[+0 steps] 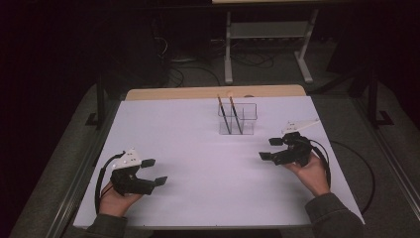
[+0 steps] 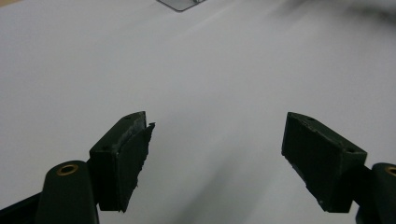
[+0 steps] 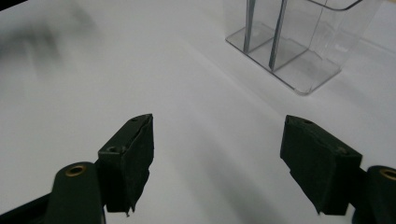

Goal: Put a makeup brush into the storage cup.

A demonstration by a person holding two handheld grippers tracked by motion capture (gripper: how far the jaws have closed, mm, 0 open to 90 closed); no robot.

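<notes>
Standing upright in clear holder (image 1: pixel 237 119), two pencils (image 1: pixel 229 115) kept reachable; both hand-held grippers, left (image 1: pixel 157 171) and right (image 1: pixel 268 148), held spread, empty, well short of holder.

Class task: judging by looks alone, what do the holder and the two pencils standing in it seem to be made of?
Holder: probably clear, glossy plastic; the table shows through its walls. Pencils: likely wood, brownish matte shafts, too small to be sure.

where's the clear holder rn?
High view: the clear holder stands at the table's far middle, two pencils in it, nearer the right gripper.
</notes>
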